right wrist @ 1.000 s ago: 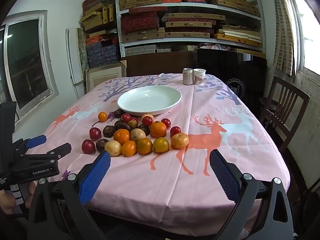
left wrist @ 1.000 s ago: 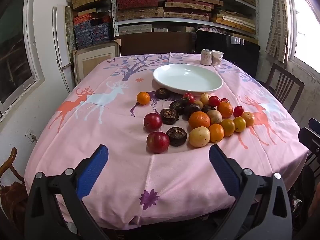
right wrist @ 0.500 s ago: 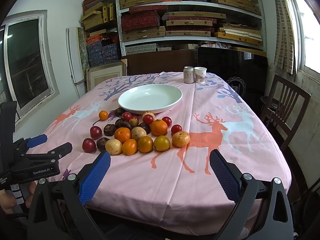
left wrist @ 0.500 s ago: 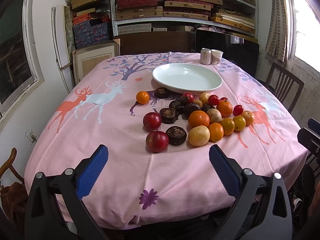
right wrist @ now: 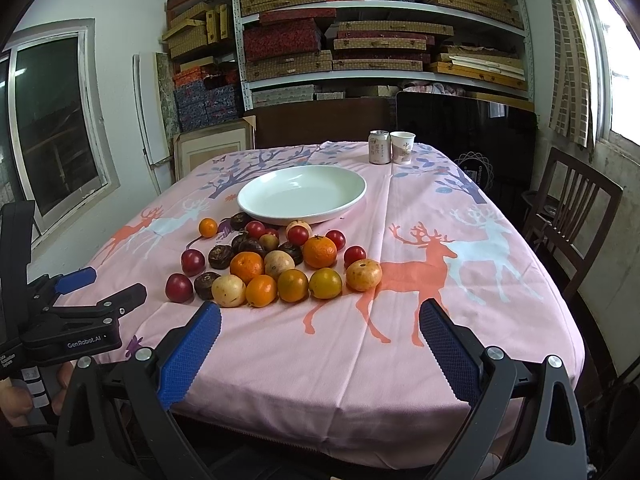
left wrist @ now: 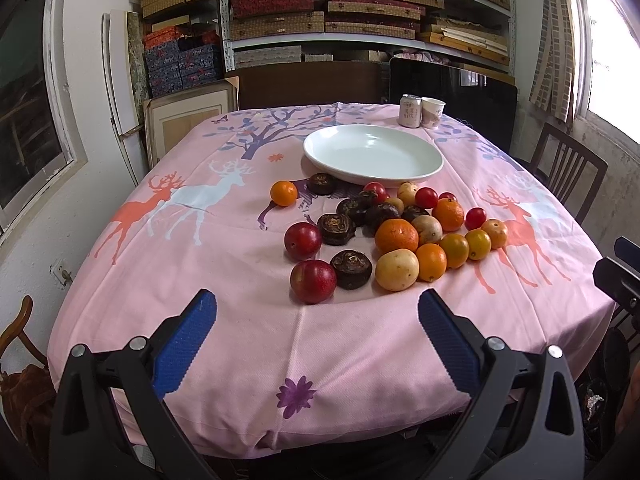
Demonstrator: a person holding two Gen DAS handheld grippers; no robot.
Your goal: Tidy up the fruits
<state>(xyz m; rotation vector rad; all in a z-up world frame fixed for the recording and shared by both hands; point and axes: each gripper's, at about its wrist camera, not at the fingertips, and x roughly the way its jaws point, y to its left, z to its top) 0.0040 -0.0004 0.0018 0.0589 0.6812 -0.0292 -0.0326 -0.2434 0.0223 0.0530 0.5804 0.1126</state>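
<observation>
A pile of loose fruit lies on the pink tablecloth [left wrist: 224,280]: red plums [left wrist: 313,281], dark brown round fruits [left wrist: 351,269], oranges [left wrist: 396,235] and yellow fruits [left wrist: 397,269]. An empty white plate [left wrist: 373,154] sits just behind the pile. My left gripper [left wrist: 316,332] is open and empty, hovering at the table's near edge in front of the plums. My right gripper [right wrist: 318,334] is open and empty, above the near edge to the right of the pile [right wrist: 272,264]. The plate [right wrist: 302,194] and the left gripper [right wrist: 76,308] also show in the right wrist view.
A drink can [left wrist: 410,110] and a paper cup [left wrist: 432,113] stand at the table's far edge. A wooden chair [right wrist: 572,216] stands at the right side. Shelves with stacked boxes [right wrist: 360,40] fill the back wall.
Both grippers have drifted slightly forward and closer to the table. The fruit and plate have not moved. Both stay open.
</observation>
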